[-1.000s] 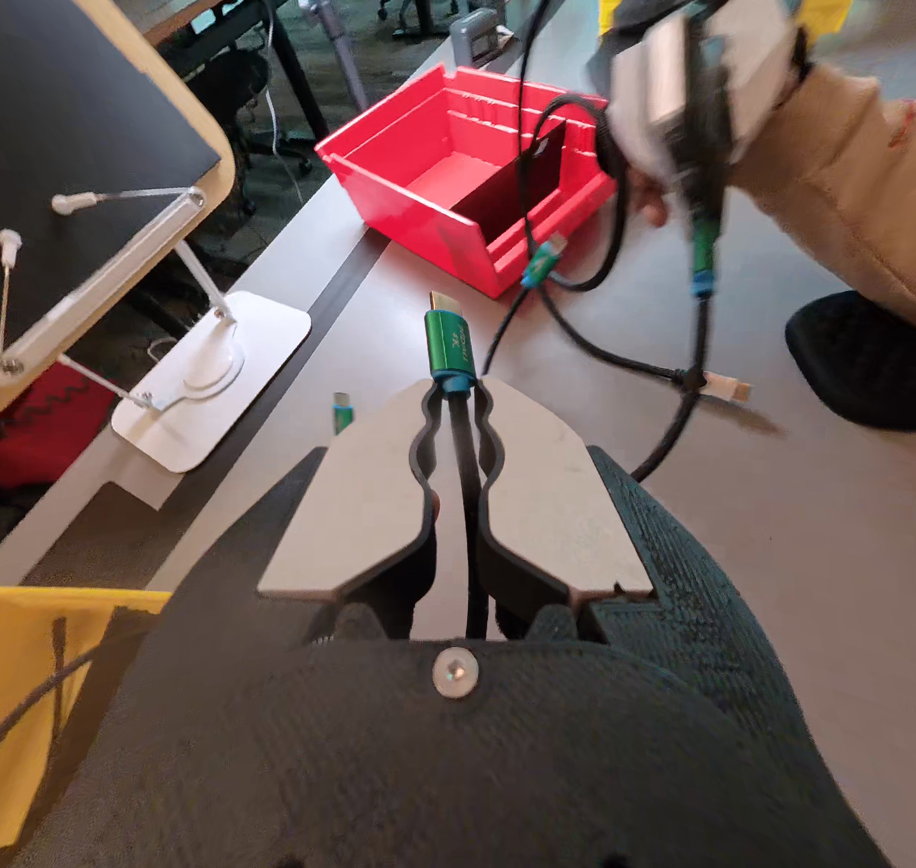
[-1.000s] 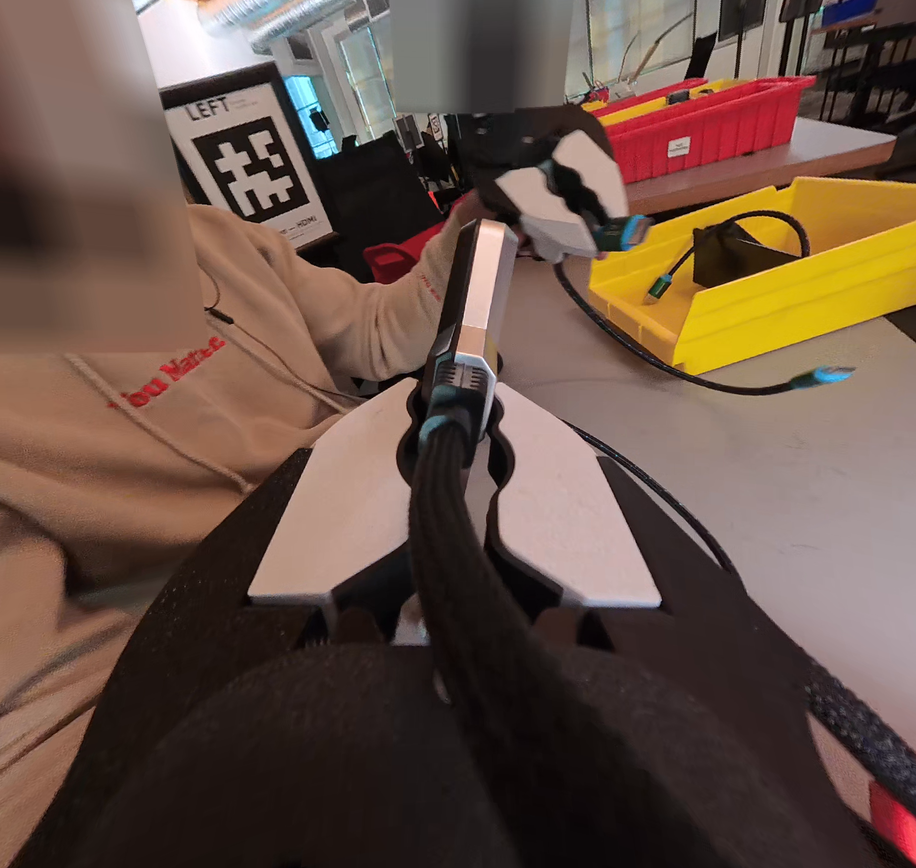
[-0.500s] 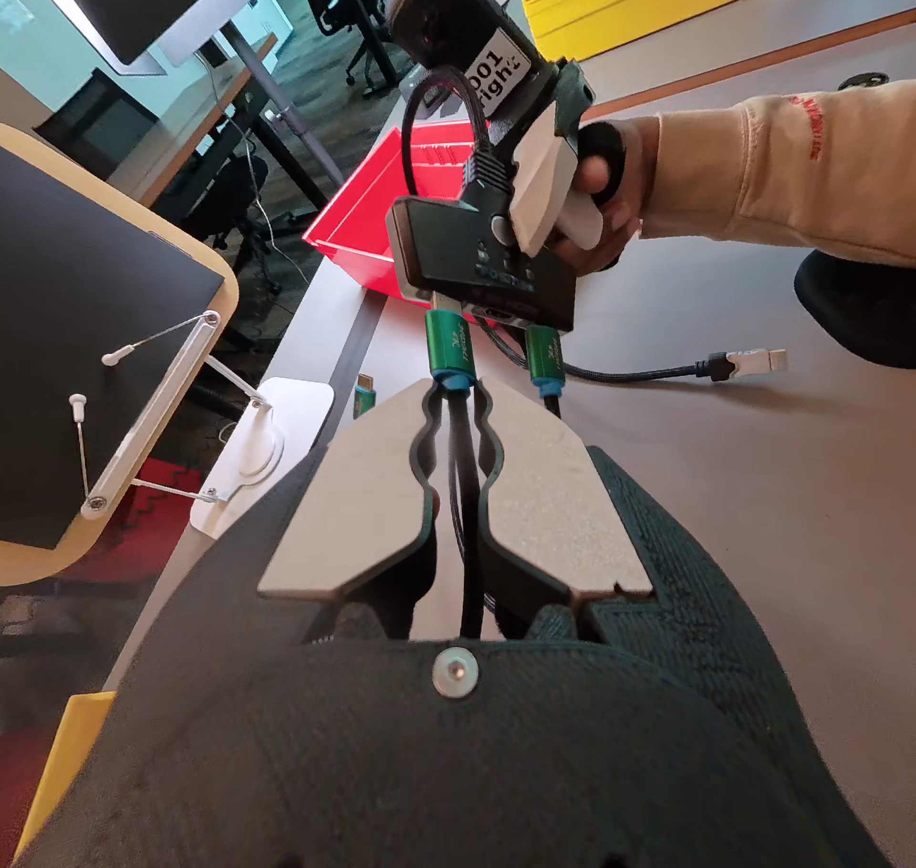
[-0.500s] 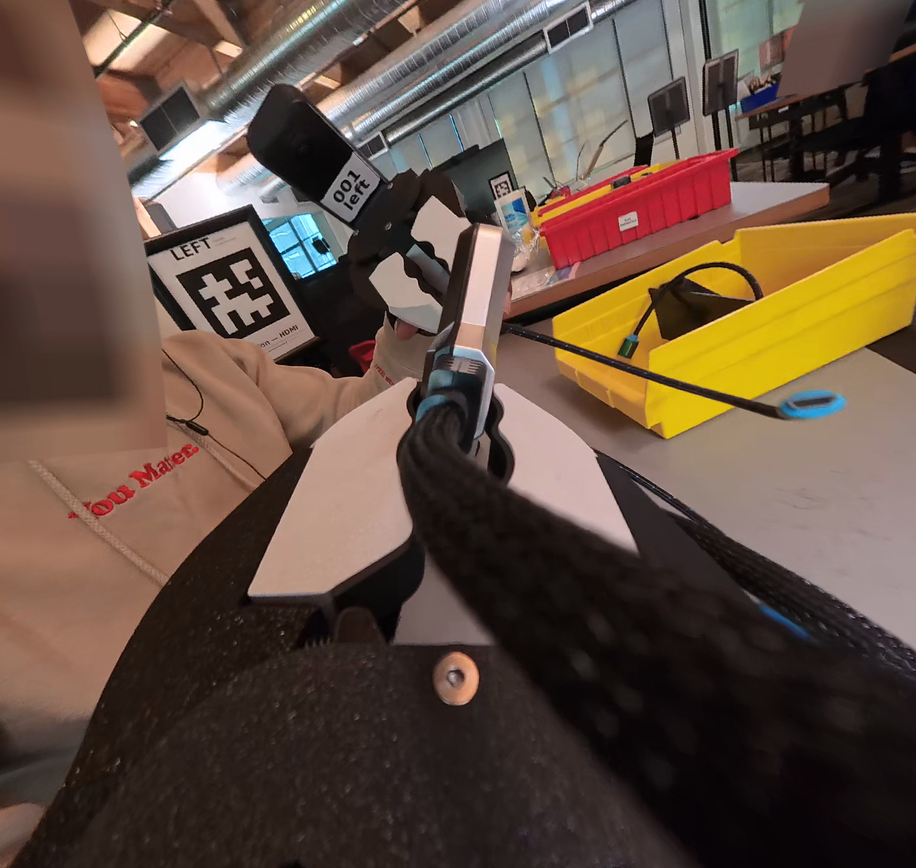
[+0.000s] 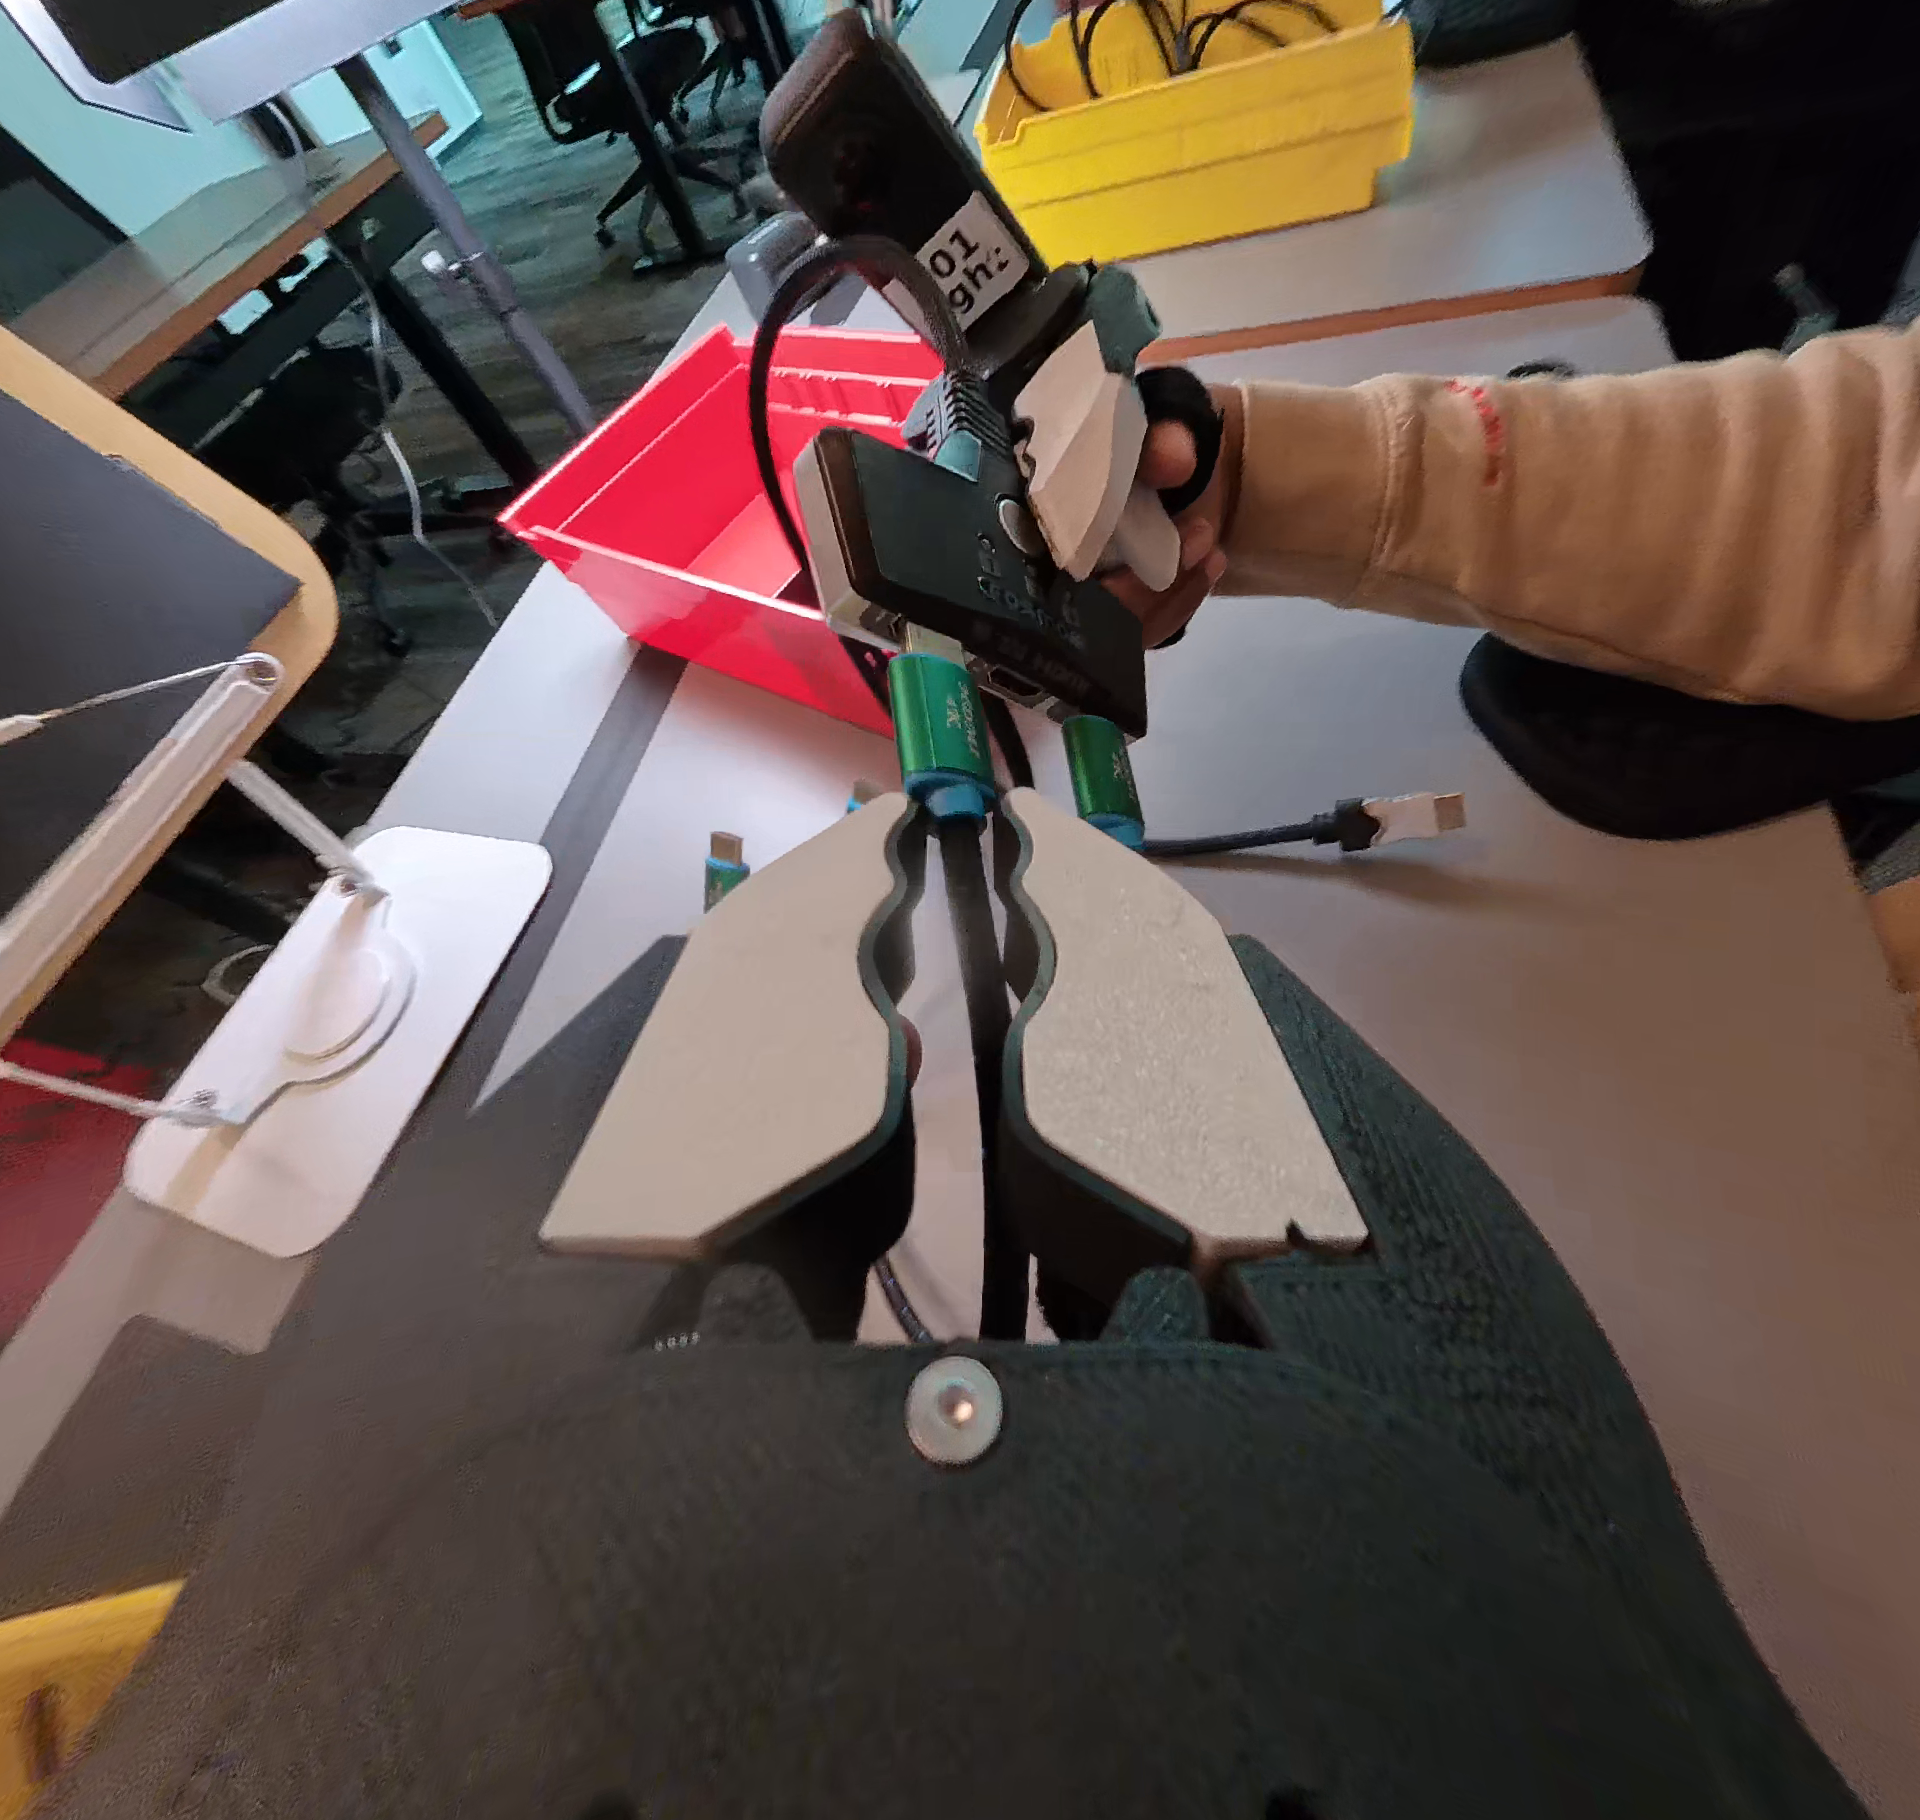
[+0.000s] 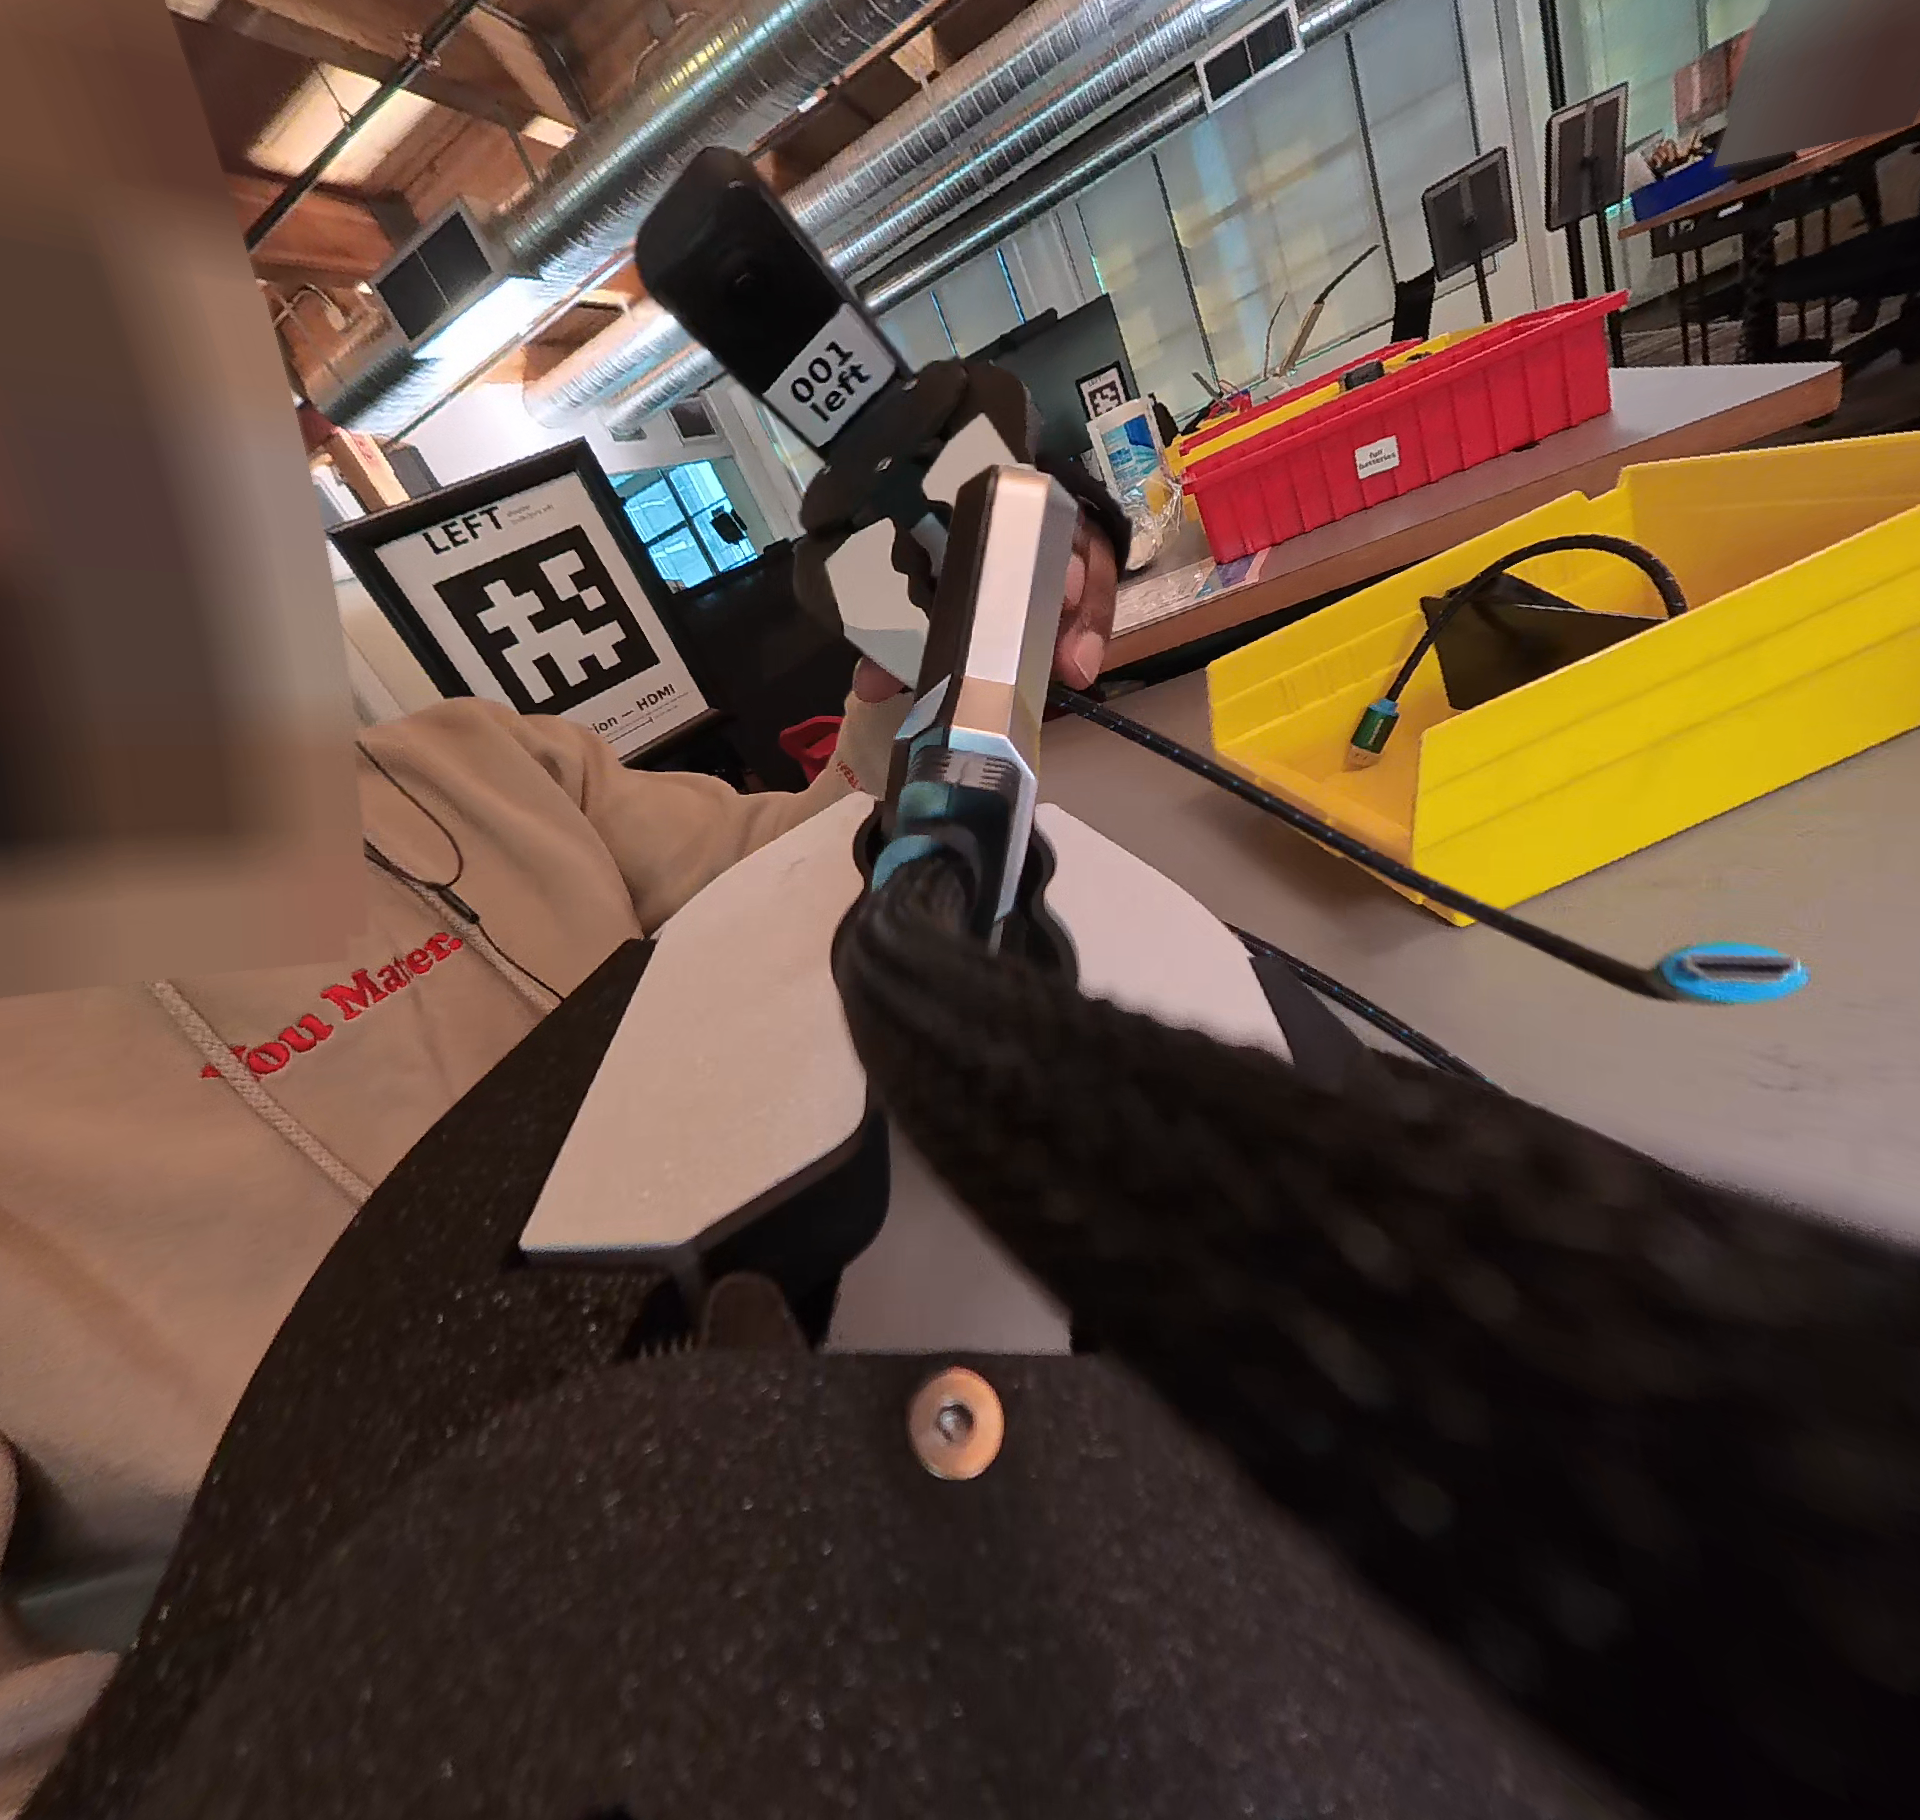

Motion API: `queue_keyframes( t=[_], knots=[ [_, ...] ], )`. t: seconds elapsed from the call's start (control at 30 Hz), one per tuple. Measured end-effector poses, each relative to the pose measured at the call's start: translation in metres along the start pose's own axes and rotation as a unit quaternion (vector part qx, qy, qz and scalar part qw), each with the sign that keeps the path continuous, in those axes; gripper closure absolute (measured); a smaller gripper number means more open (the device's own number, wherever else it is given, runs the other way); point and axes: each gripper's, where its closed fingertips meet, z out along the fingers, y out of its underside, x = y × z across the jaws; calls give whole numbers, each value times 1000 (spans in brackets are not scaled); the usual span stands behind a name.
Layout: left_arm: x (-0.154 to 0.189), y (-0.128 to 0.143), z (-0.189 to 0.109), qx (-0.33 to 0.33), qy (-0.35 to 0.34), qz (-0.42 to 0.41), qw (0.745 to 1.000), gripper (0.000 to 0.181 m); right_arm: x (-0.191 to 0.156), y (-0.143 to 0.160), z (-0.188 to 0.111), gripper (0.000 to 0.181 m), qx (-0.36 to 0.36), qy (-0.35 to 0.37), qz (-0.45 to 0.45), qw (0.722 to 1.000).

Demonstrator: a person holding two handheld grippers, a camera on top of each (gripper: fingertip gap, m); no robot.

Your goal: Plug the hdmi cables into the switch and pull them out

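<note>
My left gripper point(image 5: 951, 820) is shut on a black HDMI cable point(image 5: 977, 1043) just behind its green plug point(image 5: 938, 731). The plug's metal tip meets a port on the edge of the black switch point(image 5: 956, 555); part of the tip still shows. My right gripper point(image 5: 1075, 482) holds the switch in the air. A second green plug point(image 5: 1107, 768) sits in a neighbouring port. In the right wrist view my right gripper point(image 6: 956, 835) is shut on the switch point(image 6: 992, 617) at the end where a thick braided cable point(image 6: 1143, 1095) enters. The left gripper point(image 6: 894, 575) is beyond it.
A red bin point(image 5: 675, 523) stands on the grey table behind the switch, and a yellow bin point(image 5: 1195, 139) with cables is farther back. A white connector point(image 5: 1403, 814) and a small loose plug point(image 5: 727, 861) lie on the table. A nearer yellow bin point(image 6: 1558, 762) and a blue-tipped plug point(image 6: 1730, 975) are to the right. My hands' fingertips stand some 6 centimetres from each other. The white connector point(image 5: 1403, 814) lies around 20 centimetres away from my right fingertips.
My right gripper swung the switch down in front of my left gripper. The green plug's tip went from free in the air to meeting the switch port. Both grips held.
</note>
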Motion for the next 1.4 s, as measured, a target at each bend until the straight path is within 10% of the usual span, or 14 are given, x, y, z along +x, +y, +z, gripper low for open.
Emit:
queue_keyframes(
  t=[1.4],
  knots=[
    [-1,18,13,-14,15,-48,999,170,5,17,1,159,-61,25,0,998]
  ],
)
